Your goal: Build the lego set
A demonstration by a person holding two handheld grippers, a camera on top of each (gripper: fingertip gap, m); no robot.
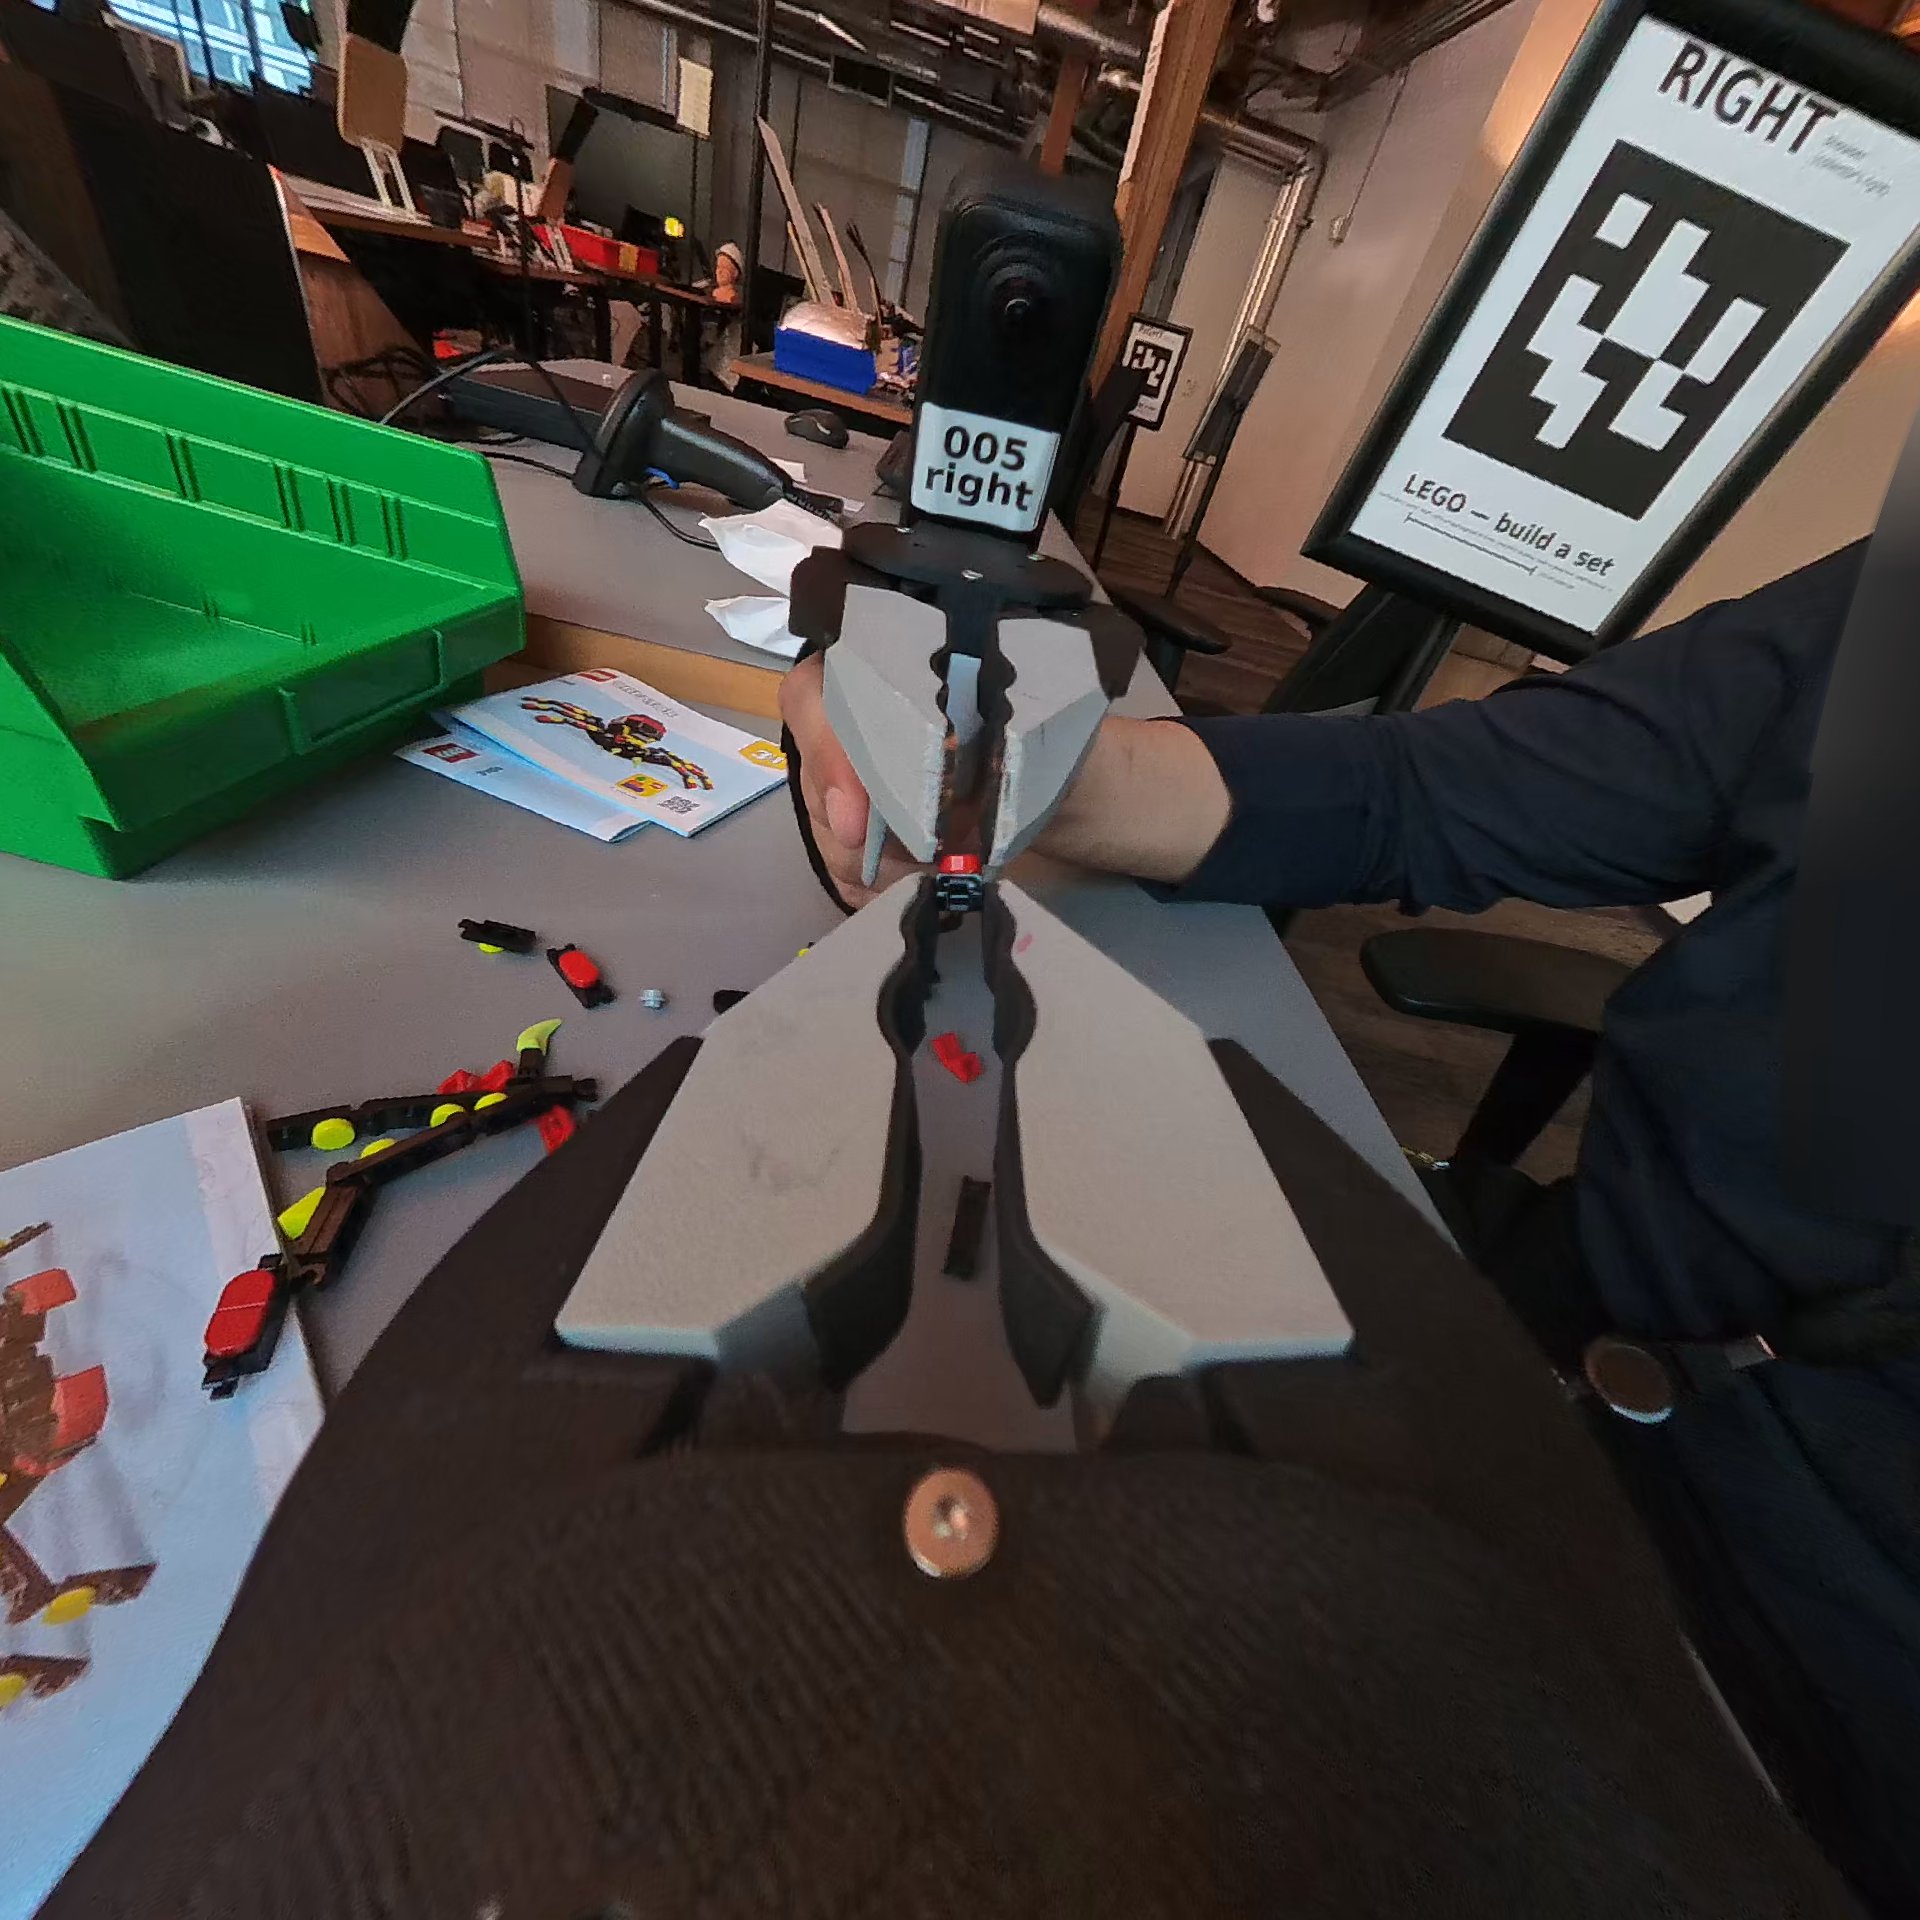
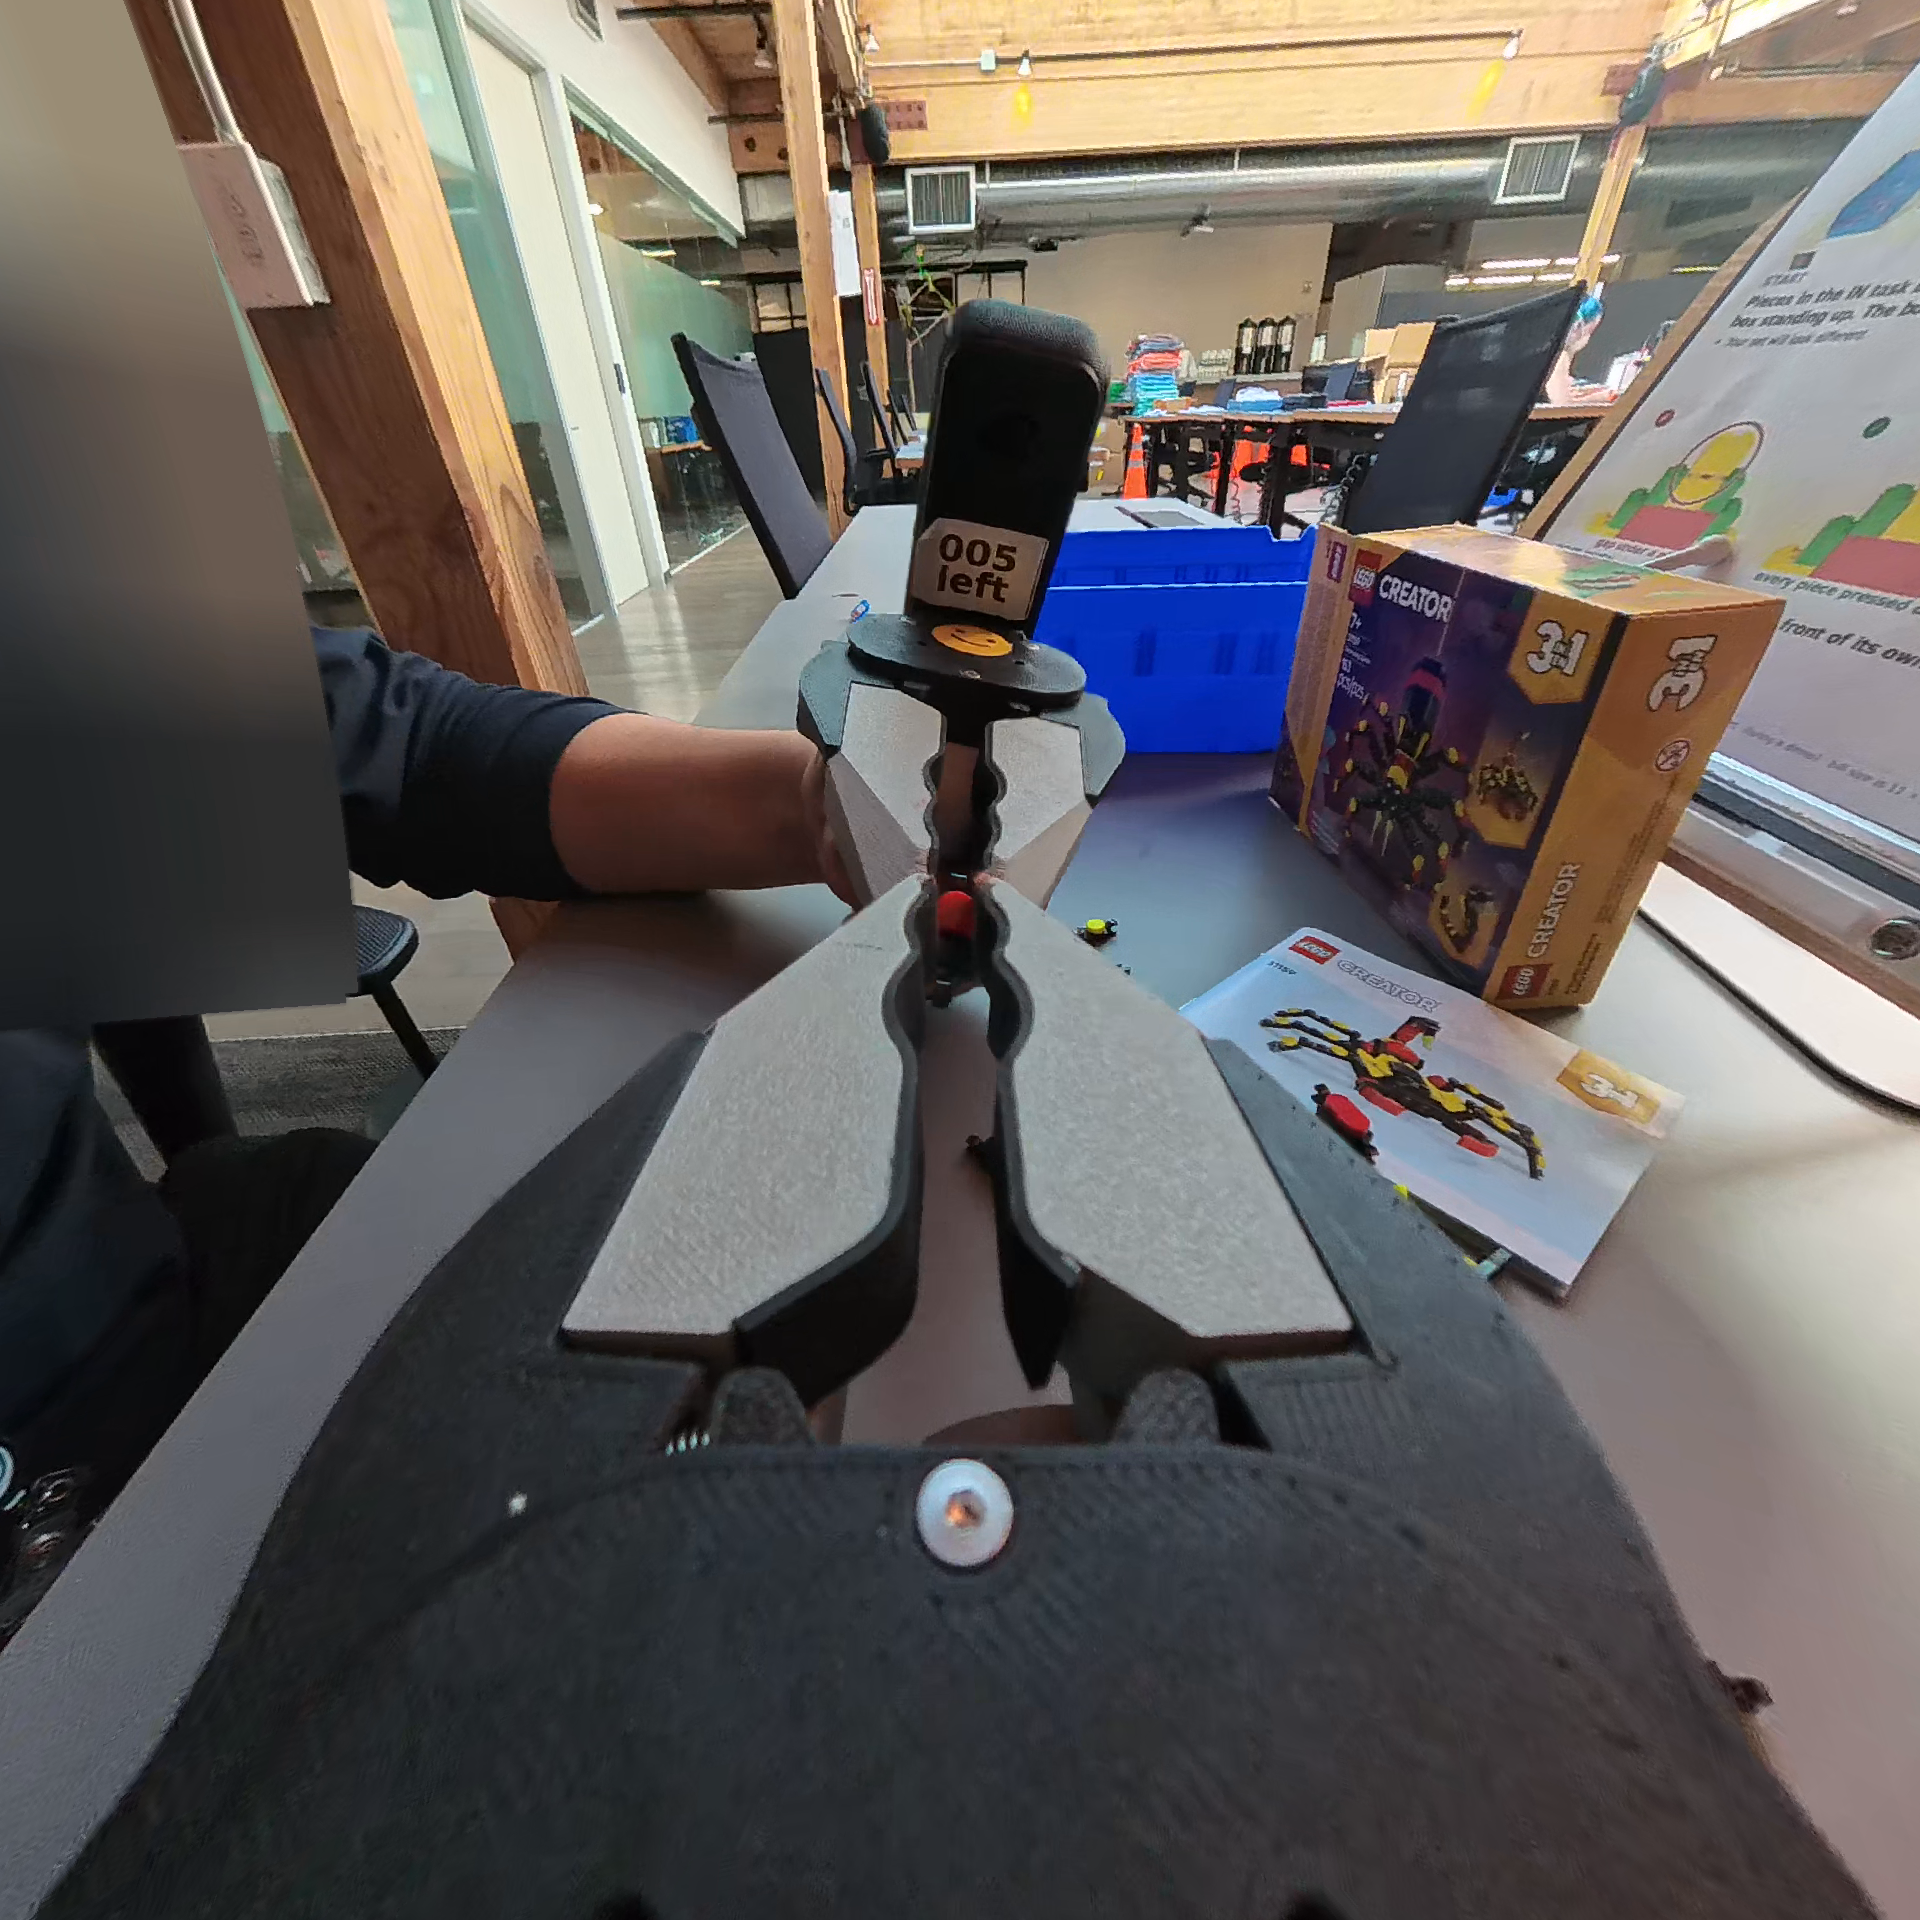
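We hold two grey-fingered grippers tip to tip above the grey table's near edge. Our left gripper pinches a small black toy brick; our right gripper pinches a small red-capped brick piece. We judge that squaring both pieces before pressing matters most.

Green bin; blue crate; red-and-black brick; grey fingers.
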